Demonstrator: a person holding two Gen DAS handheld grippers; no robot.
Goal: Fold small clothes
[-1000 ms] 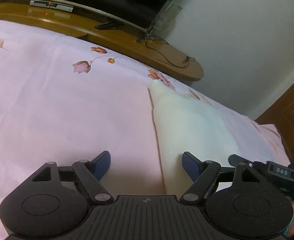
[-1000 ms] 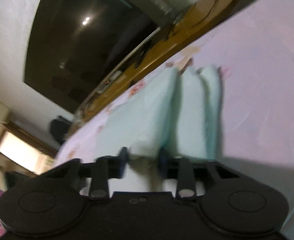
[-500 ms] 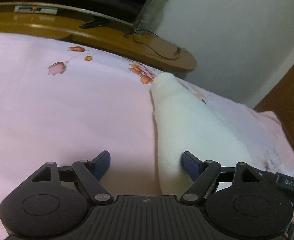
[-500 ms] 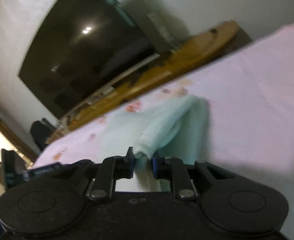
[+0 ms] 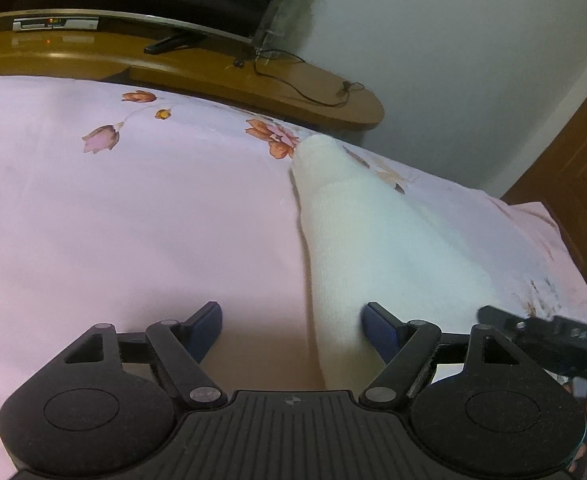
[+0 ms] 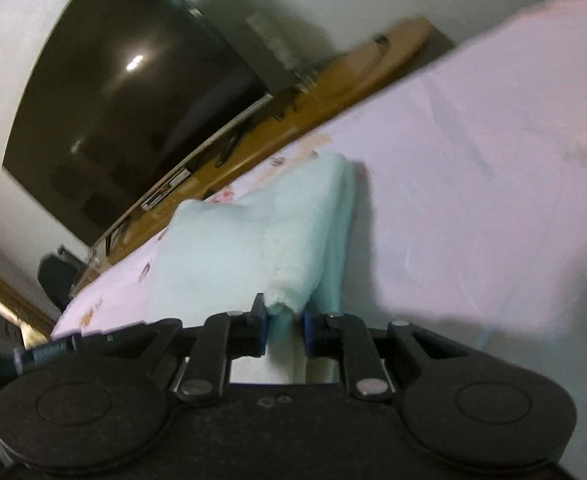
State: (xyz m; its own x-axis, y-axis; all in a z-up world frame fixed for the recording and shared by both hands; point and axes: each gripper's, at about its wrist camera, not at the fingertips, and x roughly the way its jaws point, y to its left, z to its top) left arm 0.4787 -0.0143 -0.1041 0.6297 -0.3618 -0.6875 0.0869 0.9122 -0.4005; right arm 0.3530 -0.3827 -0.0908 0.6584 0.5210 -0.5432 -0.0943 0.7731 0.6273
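Left gripper (image 5: 291,326): spread wide, gripping nothing, low over pink floral bedsheet (image 5: 133,216). Pale folded cloth (image 5: 365,232) lying on sheet, near edge running between the blue pads, lower end cut off behind gripper body. Right gripper (image 6: 284,330): jaws opening, cloth corner still between pads. Right-wrist view blurred; television (image 6: 133,92) barely legible.

A pale, fluffy cloth (image 5: 373,236), white with a faint mint tint, is lying on the bed, stretching as a long band from about six o'clock up toward one o'clock in the left wrist view. Its far end is rounding over into a soft fold. In the right wrist view the cloth (image 6: 245,248) is sitting doubled in layers, its near edge rising off the bed at six o'clock.
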